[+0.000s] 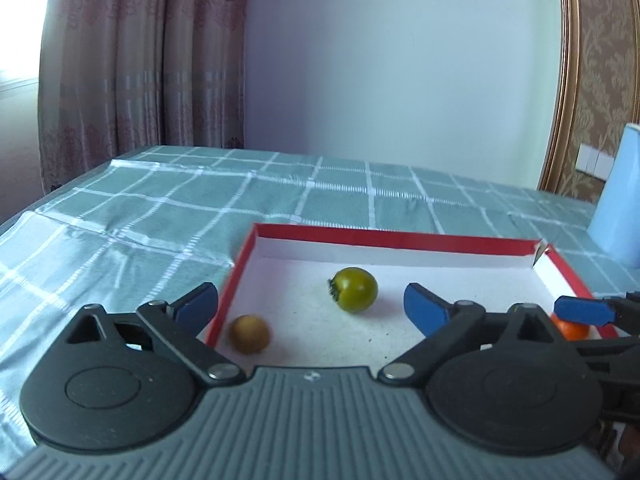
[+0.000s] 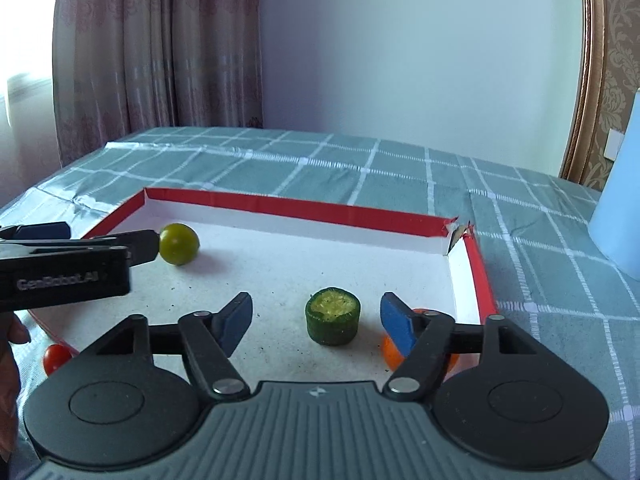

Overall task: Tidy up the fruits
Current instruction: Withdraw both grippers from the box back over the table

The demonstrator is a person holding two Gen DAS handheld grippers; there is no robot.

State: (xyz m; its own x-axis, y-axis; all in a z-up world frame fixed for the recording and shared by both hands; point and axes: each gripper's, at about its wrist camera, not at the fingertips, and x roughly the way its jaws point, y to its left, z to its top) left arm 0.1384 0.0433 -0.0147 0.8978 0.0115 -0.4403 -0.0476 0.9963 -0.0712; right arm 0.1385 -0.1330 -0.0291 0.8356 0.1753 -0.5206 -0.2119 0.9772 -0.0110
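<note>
A red-rimmed white tray (image 1: 400, 240) (image 2: 304, 204) lies on the checked tablecloth. In it are a green tomato (image 1: 354, 289) (image 2: 179, 243), a small brown round fruit (image 1: 249, 334), a cut green fruit chunk (image 2: 332, 322) and an orange fruit (image 1: 570, 330) (image 2: 391, 354). My left gripper (image 1: 312, 306) is open over the tray's left part, the brown fruit near its left finger. My right gripper (image 2: 316, 320) is open around the green chunk, not touching it; its right finger stands before the orange fruit. A red cherry tomato (image 2: 56, 358) lies outside the tray's left edge.
A light blue container (image 1: 618, 196) (image 2: 618, 192) stands on the table right of the tray. The green checked cloth (image 1: 160, 208) stretches left and behind. A curtain and white wall lie behind the table. The left gripper's body (image 2: 64, 272) crosses the right wrist view.
</note>
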